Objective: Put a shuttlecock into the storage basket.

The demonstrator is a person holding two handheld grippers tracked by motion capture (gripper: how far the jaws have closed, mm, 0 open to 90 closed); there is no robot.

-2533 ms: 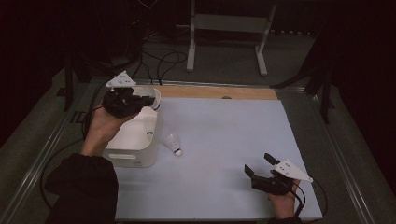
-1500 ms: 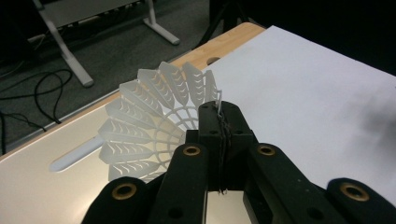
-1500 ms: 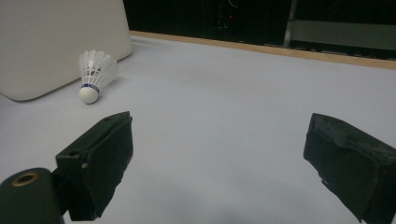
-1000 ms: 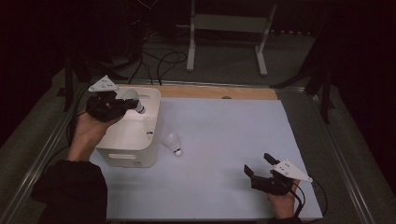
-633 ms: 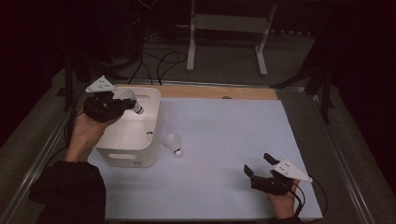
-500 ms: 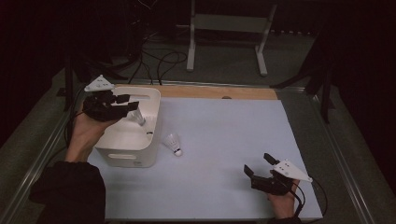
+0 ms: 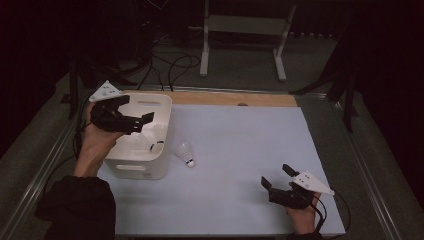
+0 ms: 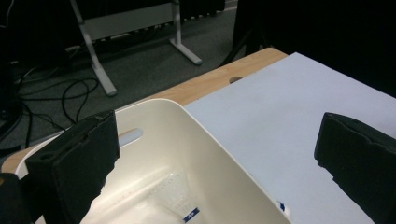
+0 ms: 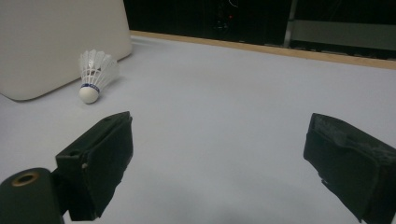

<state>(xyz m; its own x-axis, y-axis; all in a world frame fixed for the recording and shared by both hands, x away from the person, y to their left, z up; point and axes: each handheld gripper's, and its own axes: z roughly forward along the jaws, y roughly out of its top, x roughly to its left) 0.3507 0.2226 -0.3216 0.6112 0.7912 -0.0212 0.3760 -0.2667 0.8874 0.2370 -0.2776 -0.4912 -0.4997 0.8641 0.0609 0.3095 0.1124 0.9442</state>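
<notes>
Bench (image 7: 240,150) carries white bin (image 7: 162,107) at left; one shuttlecock (image 7: 156,145) lies inside. Left tongs (image 7: 134,114) wide open, empty, over bin. Second shuttlecock (image 7: 186,154) lies just beside the bin: approach low, close gently on its cork. Right tongs (image 7: 274,176) open, empty, resting near.

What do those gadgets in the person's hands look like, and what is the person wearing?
Each hand grips a black tool. The left gripper and right gripper each have two blocky black jaws and a pale grey three-cornered plate on top. A dark cable trails from the right one. The left arm wears a black sleeve.
</notes>
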